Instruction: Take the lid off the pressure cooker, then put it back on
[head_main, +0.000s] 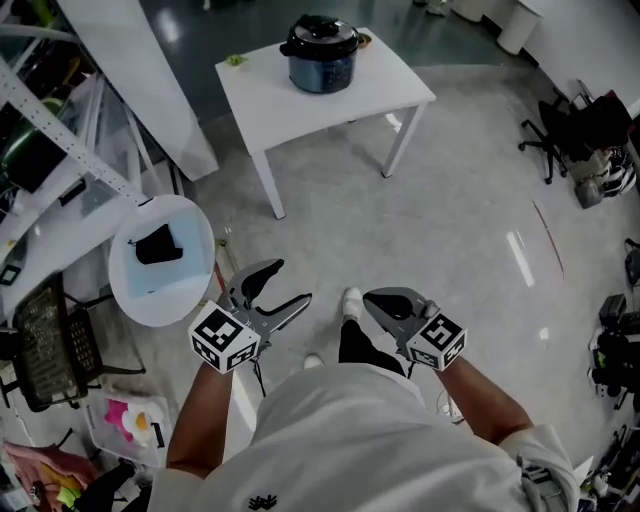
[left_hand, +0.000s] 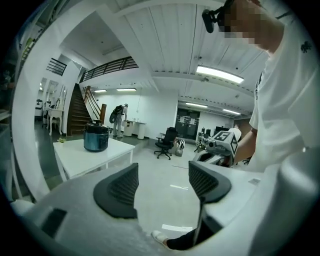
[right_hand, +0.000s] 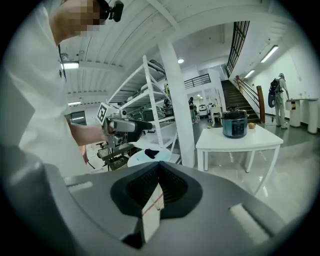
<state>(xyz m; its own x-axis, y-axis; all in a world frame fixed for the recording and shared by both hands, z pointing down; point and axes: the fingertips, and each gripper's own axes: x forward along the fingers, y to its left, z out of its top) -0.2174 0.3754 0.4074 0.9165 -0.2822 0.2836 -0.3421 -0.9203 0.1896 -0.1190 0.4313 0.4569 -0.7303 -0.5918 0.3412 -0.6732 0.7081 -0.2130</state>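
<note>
The pressure cooker (head_main: 322, 55), dark blue with its black lid (head_main: 320, 32) on, stands on a white table (head_main: 290, 112) far ahead of me. The left gripper view also has the pressure cooker (left_hand: 96, 137), at its left; the right gripper view has the pressure cooker (right_hand: 234, 125) at its right. My left gripper (head_main: 290, 282) is held near my waist with its jaws open and only floor between the pads (left_hand: 120, 189). My right gripper (head_main: 385, 302) is beside it, shut with nothing in it, the pads (right_hand: 170, 187) pressed together. Both grippers are far from the cooker.
A small round white table (head_main: 190, 285) with a black object on it stands just left of me. Metal shelving (head_main: 40, 140) and a slanted white column (head_main: 140, 80) fill the left side. An office chair (head_main: 560, 130) is at the right. A small green item (head_main: 235, 60) lies on the table's far corner.
</note>
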